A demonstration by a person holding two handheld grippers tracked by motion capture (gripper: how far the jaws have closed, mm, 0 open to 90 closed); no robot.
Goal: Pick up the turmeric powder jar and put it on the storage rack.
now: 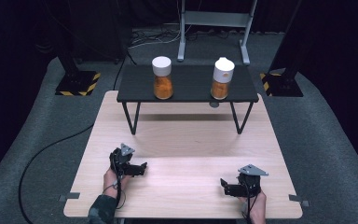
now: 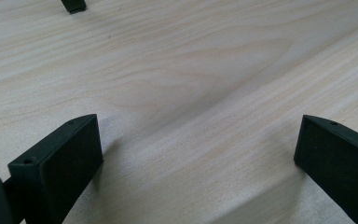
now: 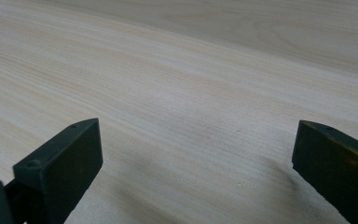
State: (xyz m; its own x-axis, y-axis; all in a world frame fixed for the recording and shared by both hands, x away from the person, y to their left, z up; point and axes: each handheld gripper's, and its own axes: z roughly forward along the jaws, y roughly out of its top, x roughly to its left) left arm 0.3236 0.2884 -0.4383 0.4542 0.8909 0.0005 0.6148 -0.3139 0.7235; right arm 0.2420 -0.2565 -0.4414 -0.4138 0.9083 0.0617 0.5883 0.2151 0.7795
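two jars stand on the black shelf (image 1: 186,86) in the upper middle of the frame: the flat-capped jar (image 1: 162,77) left, the dome-capped jar (image 1: 222,78) right, each clear glass with orange filling and a white cap; low on the pale wooden table (image 1: 186,140), the left gripper (image 1: 140,169) and right gripper (image 1: 227,187) rest well apart, jaws wide, holding nothing

The left hand-held gripper (image 1: 142,168) and the right hand-held gripper (image 1: 224,185) are black, each topped by a grey plate. Under them the table (image 1: 186,140) is pale wood with fine streaked grain. Beyond both, a black shelf (image 1: 186,84) carries two jars (image 1: 162,78) with white lids and orange contents. The floor (image 1: 42,140) is grey carpet.
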